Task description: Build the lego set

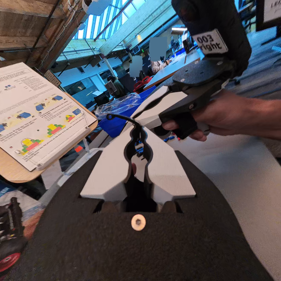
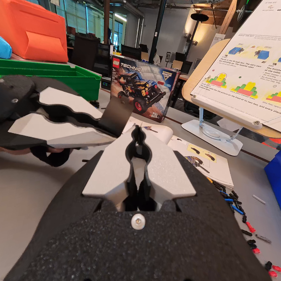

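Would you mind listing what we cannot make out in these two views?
- Right wrist view: the small grey piece is mostly hidden by the right gripper fingers, so its shape is unclear.
- Left wrist view: the black panel shows only edge-on, its gripped end hidden inside the left gripper.
- Right wrist view: the loose pins are blurred, and the booklet is partly covered by the right gripper.
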Motion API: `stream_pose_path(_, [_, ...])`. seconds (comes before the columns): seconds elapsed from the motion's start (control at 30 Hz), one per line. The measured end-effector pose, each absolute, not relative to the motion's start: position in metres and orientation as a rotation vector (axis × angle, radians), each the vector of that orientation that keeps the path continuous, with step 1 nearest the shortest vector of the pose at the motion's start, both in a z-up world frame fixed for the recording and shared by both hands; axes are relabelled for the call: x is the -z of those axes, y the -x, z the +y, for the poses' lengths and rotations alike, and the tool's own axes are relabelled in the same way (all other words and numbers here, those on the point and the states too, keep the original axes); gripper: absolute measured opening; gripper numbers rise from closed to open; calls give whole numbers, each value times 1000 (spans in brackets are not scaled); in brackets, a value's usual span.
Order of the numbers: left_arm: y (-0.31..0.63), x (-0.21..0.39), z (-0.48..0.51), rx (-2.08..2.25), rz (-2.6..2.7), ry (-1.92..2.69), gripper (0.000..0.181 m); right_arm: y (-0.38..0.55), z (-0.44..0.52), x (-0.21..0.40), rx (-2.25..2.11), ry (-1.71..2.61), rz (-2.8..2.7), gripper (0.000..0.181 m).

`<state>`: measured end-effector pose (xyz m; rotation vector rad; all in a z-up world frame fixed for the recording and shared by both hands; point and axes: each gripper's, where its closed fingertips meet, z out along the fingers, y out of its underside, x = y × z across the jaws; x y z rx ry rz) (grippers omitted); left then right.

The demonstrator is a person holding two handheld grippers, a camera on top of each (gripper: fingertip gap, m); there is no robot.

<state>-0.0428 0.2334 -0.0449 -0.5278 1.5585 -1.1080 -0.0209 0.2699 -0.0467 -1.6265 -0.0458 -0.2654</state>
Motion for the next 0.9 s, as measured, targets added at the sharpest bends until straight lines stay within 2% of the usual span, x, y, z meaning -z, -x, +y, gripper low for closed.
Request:
stream_pose_path(0.23, [21,62,287,387,1391,583,1,3,267,42,279,1617,48,0])
stream_pose_path(0.53, [18,71,290,256,1400,614,0,16,265,32,94,1447,113,0])
stream_pose_path(0.9, [17,76,291,231,1405,590,0,20,266,41,363,1480,33,0])
